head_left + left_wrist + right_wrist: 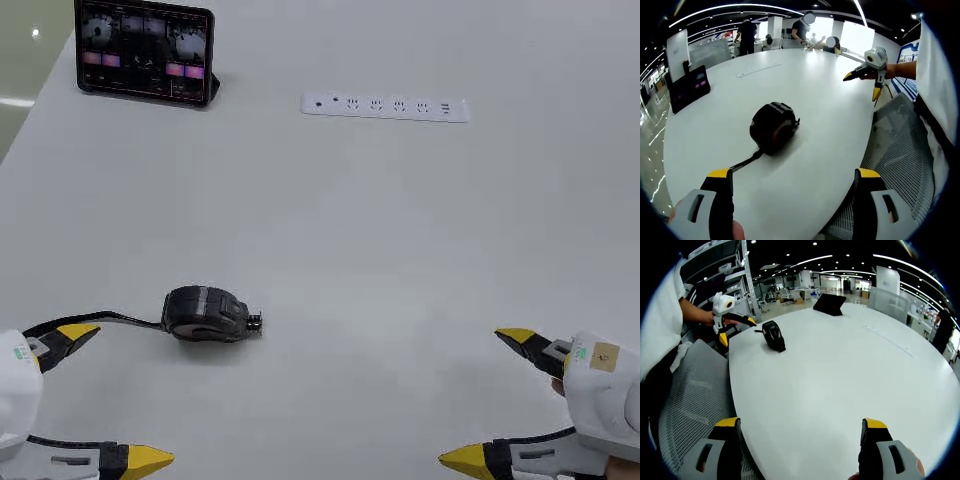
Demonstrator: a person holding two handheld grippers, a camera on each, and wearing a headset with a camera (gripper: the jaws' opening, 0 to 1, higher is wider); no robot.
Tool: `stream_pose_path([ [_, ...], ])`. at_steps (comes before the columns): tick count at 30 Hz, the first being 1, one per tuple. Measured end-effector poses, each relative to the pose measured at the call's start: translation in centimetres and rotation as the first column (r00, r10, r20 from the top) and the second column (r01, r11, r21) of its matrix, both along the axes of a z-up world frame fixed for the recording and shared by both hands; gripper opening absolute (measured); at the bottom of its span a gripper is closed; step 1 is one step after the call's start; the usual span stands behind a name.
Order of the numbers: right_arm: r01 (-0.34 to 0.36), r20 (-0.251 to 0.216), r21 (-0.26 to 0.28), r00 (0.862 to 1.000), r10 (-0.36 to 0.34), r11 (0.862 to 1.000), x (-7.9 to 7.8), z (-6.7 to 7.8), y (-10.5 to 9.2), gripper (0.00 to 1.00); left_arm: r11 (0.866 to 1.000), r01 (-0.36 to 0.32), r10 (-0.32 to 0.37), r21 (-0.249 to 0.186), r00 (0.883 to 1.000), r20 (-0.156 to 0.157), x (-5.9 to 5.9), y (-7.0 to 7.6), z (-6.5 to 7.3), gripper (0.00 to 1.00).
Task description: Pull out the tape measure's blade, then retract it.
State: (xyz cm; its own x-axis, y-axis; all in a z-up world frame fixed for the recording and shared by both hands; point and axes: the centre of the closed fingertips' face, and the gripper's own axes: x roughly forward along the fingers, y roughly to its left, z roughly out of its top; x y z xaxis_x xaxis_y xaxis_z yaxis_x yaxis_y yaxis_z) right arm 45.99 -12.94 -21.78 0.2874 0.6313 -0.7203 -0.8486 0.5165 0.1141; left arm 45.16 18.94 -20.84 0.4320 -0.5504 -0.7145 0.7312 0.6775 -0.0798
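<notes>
The left gripper is hovering near the tape measure, jaws gaping; the right gripper is hovering well apart from it, jaws likewise gaping.

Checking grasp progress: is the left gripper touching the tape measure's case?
Apart. The left gripper view shows bare table between the open left gripper and the tape measure's case.

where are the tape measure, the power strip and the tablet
tape measure (pixel 205 314), head view, top of its dark case
power strip (pixel 386 106), head view, middle of its white body
tablet (pixel 145 48), head view, centre of its lit screen
</notes>
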Motion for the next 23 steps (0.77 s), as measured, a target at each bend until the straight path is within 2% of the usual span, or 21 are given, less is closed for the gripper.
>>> stream_pose_path([
  [4, 0.001, -0.001, -0.001, 1.0, -0.001, 1.0, -0.01, -0.06, -0.06, 0.99, 1.0, 0.005, -0.005, -0.006, 1.0, -0.01, -0.2, -0.12, -0.03, 0.99],
  [5, 0.001, -0.003, -0.001, 1.0, -0.001, 1.0, -0.06, -0.05, -0.07, 0.99, 1.0, 0.007, -0.007, 0.015, 1.0, 0.02, 0.13, 0.15, 0.08, 0.99],
  [7, 0.001, -0.002, -0.002, 1.0, -0.001, 1.0, -0.07, -0.05, -0.08, 0.99, 1.0, 0.002, -0.002, -0.015, 1.0, -0.013, -0.2, -0.12, 0.14, 0.99],
  [11, 0.002, -0.004, -0.002, 1.0, -0.002, 1.0, -0.07, -0.13, -0.16, 0.99, 1.0, -0.002, 0.002, -0.004, 1.0, 0.005, 0.09, 0.13, 0.21, 0.99],
  [12, 0.002, -0.006, -0.001, 1.0, -0.002, 1.0, -0.09, -0.13, -0.14, 0.99, 1.0, -0.01, 0.01, -0.016, 1.0, -0.012, 0.01, 0.12, 0.17, 0.99],
  [14, 0.002, -0.006, 0.0, 1.0, -0.002, 1.0, -0.06, -0.15, -0.14, 0.99, 1.0, -0.015, 0.016, -0.015, 1.0, 0.003, 0.24, 0.22, 0.27, 0.99],
  [23, 0.001, -0.01, -0.001, 1.0, -0.001, 1.0, -0.17, -0.17, -0.15, 0.99, 1.0, -0.004, 0.004, -0.019, 1.0, -0.006, -0.06, -0.05, 0.15, 0.99],
])
